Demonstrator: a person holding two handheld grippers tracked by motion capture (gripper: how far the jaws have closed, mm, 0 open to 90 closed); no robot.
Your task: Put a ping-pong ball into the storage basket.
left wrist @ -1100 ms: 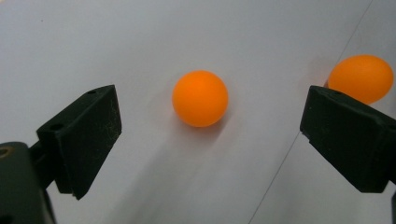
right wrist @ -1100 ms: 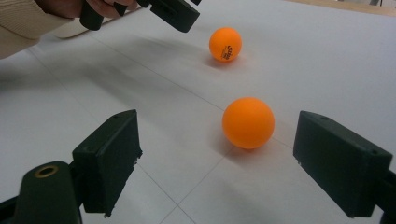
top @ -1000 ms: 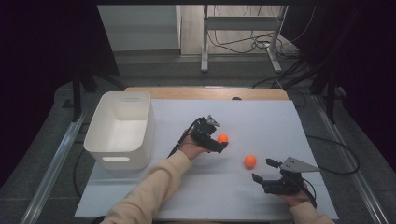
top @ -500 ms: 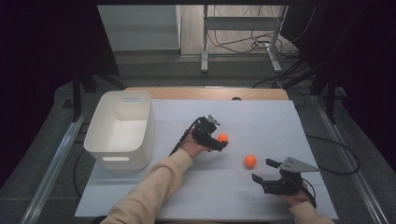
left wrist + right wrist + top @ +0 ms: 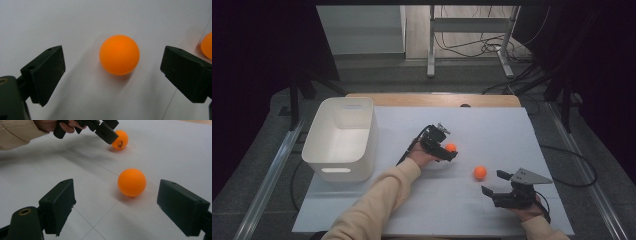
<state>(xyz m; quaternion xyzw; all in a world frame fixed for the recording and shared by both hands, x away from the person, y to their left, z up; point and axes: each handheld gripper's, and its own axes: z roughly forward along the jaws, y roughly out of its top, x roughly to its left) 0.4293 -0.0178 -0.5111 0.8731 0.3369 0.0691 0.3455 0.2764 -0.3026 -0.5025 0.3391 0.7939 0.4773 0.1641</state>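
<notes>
White tabletop (image 5: 492, 125): left hand-held gripper (image 5: 112, 75) released, jaws either side of orange ball (image 5: 119, 55), not touching.

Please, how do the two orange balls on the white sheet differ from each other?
The far ball lies between the open jaws of the left hand-held gripper; the near ball lies apart, ahead of the open right hand-held gripper. The far ball shows small print in the right gripper view; the near ball looks plain there. Both are round, orange, similar in size, and rest on the sheet.
</notes>
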